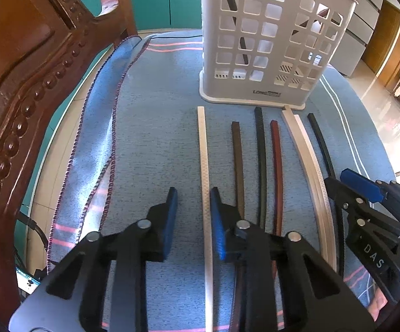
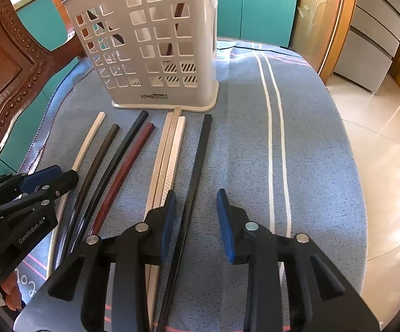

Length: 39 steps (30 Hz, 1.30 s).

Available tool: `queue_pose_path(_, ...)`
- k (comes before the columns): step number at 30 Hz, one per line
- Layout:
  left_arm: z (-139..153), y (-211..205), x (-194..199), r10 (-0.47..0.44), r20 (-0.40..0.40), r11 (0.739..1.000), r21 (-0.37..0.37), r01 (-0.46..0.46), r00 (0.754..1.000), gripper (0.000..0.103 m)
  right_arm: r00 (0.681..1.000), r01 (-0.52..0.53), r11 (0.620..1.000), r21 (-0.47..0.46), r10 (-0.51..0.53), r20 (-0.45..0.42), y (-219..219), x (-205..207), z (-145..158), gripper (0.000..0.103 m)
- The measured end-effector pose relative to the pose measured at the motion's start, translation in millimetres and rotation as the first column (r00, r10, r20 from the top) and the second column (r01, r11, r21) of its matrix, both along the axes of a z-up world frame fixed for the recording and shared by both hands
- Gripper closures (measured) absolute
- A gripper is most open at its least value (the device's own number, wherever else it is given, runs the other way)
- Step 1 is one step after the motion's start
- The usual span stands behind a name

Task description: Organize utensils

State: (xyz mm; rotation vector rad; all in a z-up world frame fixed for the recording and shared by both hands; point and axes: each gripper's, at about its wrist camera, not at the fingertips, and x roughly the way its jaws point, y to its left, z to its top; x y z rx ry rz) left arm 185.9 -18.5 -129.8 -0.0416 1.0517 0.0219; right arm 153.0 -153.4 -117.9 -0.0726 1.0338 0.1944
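Several chopsticks lie side by side on a blue cloth in front of a white perforated holder [image 1: 266, 41] [image 2: 155, 44], which has dark sticks standing in it. My left gripper [image 1: 194, 193] is open, low over the cloth, with a white chopstick [image 1: 203, 149] lying between its fingers close to the right one. My right gripper [image 2: 196, 196] is open, with a black chopstick [image 2: 200, 152] lying between its fingers. A brown [image 1: 237, 155], a black [image 1: 260, 152], a red-brown [image 1: 277, 155] and a pair of white chopsticks [image 1: 305, 149] lie between the two grippers.
A carved wooden chair back [image 1: 20, 83] stands close on the left. The blue cloth [image 2: 310, 138] covers a rounded tabletop whose edge drops to a tiled floor [image 2: 388, 144] on the right. Teal cabinets [image 2: 255, 2] stand behind.
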Motion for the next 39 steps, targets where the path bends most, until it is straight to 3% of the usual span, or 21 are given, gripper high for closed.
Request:
queue_pose_path(8, 1, 9, -1, 0.031, -0.007, 0.999, -0.007, -0.031, 1.0, 0.083, 1.0, -0.002, 1.0, 0.003, 0.002, -0.003, -1, 1, 0, 0.071)
queue_pose_path(25, 1, 1, -2, 0.021, -0.011, 1.0, -0.004, -0.021, 1.0, 0.058, 1.0, -0.003, 1.0, 0.001, 0.003, -0.002, 1, 1, 0, 0.067)
queue_pose_path(39, 2, -2, -6, 0.009, -0.017, 1.0, -0.003, -0.009, 1.0, 0.053, 1.0, -0.006, 1.0, -0.007, 0.006, 0.0, 3, -1, -1, 0.056)
